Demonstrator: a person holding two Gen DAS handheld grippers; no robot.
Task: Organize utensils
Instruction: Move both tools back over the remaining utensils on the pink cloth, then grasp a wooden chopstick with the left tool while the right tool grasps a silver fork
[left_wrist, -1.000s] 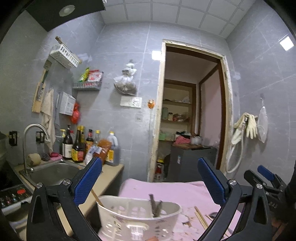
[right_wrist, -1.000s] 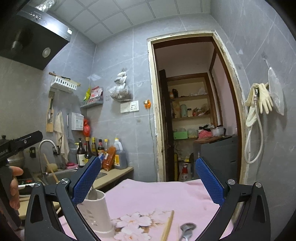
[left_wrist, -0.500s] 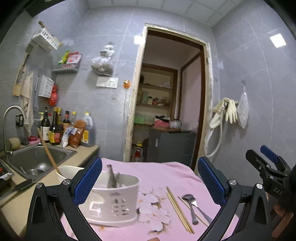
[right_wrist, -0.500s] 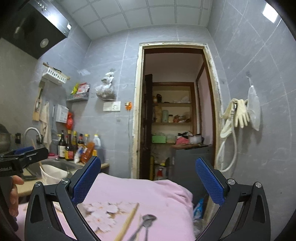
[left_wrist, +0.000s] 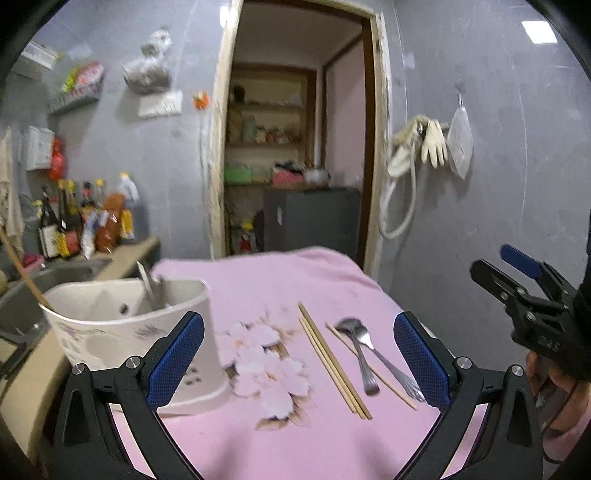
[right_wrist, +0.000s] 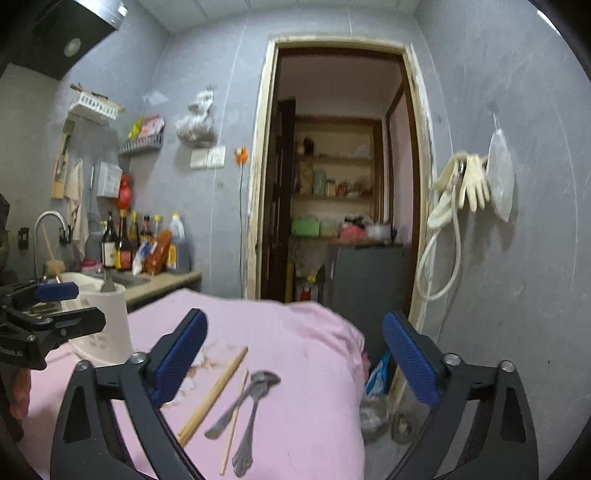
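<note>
Your left gripper (left_wrist: 299, 354) is wide apart with nothing between the pads, hovering over the pink floral tablecloth (left_wrist: 258, 435). Your right gripper (right_wrist: 295, 354) is closing, also on nothing. The chopsticks (left_wrist: 332, 362), spoon (left_wrist: 356, 350) and fork (left_wrist: 391, 365) lie near the cloth's right edge, while the white utensil holder (left_wrist: 133, 332) stands at its left edge, holding a few utensils.

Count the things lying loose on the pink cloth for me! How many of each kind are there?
Chopsticks: 3 (two side by side, one under the spoons)
Metal spoons: 2
Total: 5
</note>
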